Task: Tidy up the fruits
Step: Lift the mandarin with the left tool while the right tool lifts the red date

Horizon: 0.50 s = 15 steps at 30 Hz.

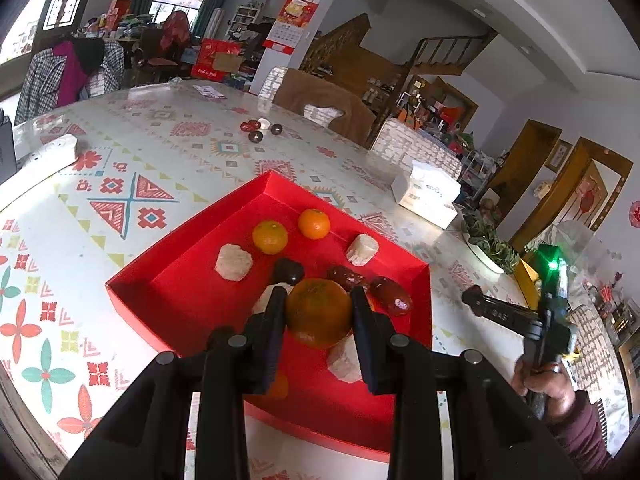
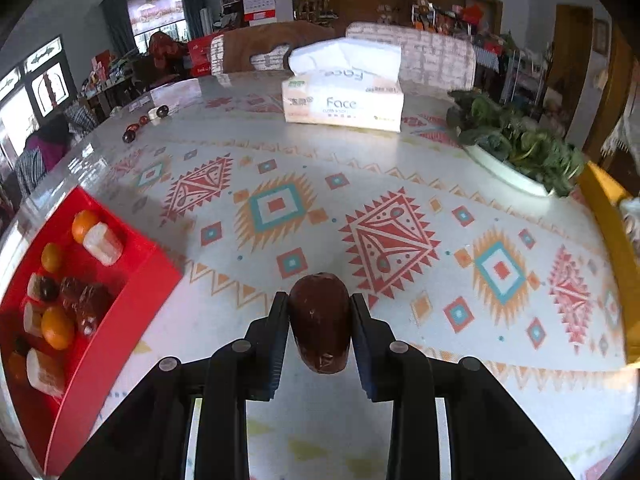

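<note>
My left gripper (image 1: 317,295) is shut on a tangerine (image 1: 316,314) and hangs just over the red tray (image 1: 188,296). Below lie two more tangerines (image 1: 270,237), white wrapped pieces (image 1: 234,262), a dark round sweet (image 1: 288,270) and red dates (image 1: 390,300). In the right wrist view my right gripper (image 2: 320,301) is shut on a dark red date (image 2: 320,322) above the patterned tablecloth. The tray (image 2: 120,300) lies to its left. The left wrist view shows the right gripper (image 1: 476,300) from the side, beyond the tray's right corner, with a hand (image 1: 548,388) on it.
A tissue box (image 2: 344,96) stands at the far side, with a white dish of green leaves (image 2: 516,148) to its right and a yellow box edge (image 2: 608,216) beyond that. Small dark and white items (image 1: 260,128) lie far back. A white object (image 1: 48,152) sits far left.
</note>
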Each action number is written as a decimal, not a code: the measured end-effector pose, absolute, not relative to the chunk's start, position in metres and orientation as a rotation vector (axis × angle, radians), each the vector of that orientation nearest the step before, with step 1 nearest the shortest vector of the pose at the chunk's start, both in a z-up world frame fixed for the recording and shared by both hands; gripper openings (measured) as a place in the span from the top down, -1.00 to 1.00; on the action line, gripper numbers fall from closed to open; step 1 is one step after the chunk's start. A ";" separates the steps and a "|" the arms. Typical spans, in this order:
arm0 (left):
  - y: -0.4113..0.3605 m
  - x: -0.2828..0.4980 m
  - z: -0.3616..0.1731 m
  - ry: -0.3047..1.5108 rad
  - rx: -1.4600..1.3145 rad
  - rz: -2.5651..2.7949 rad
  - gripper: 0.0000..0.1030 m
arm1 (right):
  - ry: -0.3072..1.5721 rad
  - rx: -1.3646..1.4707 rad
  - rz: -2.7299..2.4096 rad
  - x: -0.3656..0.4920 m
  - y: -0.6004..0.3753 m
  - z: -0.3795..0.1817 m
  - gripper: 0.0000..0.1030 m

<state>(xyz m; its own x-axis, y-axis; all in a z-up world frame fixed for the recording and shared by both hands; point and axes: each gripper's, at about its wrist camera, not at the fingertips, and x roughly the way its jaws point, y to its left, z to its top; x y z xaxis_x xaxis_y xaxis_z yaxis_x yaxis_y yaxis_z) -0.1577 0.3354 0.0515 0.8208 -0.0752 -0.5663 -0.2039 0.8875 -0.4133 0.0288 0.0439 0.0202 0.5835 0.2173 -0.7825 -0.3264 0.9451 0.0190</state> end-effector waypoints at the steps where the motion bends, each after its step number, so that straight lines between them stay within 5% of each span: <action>1: 0.336 -0.158 0.051 0.613 -0.483 0.071 0.40 | 0.876 -0.160 0.312 0.022 0.047 0.024 0.37; 15: 0.316 -0.167 0.070 0.580 -0.423 0.050 0.40 | 0.618 -0.358 0.318 -0.071 0.075 0.078 0.37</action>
<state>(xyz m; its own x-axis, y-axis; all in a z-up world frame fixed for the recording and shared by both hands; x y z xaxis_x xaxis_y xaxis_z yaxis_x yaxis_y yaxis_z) -0.1673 0.3157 0.0705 0.8379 -0.0719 -0.5410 -0.1631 0.9130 -0.3739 -0.0714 0.0748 0.0781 0.7707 0.1819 -0.6107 -0.3919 0.8910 -0.2293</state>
